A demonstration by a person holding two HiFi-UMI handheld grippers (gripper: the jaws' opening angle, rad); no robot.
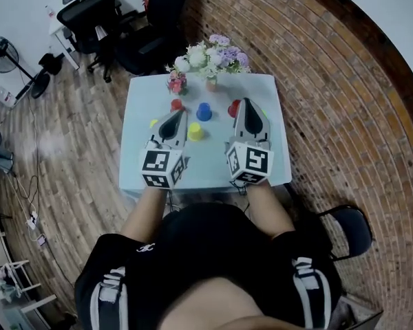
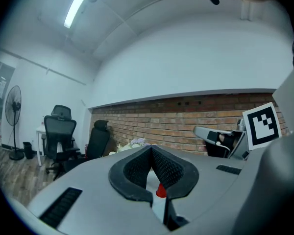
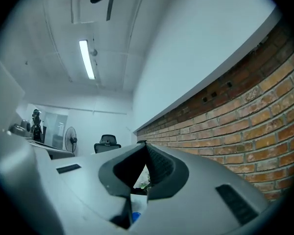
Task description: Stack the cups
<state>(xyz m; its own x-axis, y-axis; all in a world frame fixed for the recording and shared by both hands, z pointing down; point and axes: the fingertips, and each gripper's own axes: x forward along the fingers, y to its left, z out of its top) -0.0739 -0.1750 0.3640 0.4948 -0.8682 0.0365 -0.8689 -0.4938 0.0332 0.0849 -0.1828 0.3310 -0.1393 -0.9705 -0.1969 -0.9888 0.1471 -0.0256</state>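
- Nothing is stacked yet. On the white desk (image 1: 206,158) the small blue plastic cup (image 1: 204,111) sits centre frame. One red plastic cup (image 1: 177,104) is to its left and a second red plastic cup (image 1: 233,108) to its right. The yellow plastic cup (image 1: 195,131) is just below. All four stand apart.
- The left tongs (image 1: 173,119) are pressed together on nothing, left of the yellow cup. The right tongs (image 1: 248,112) are likewise closed and empty, beside the right-hand red cup.
- By my reading the whole job lies ahead.
- A yellow speck (image 1: 153,123) by the left tongs may be another cup, but I cannot tell.
- Both gripper views look over the desk at the brick wall (image 2: 186,116), and only slivers of cup show under the pads.
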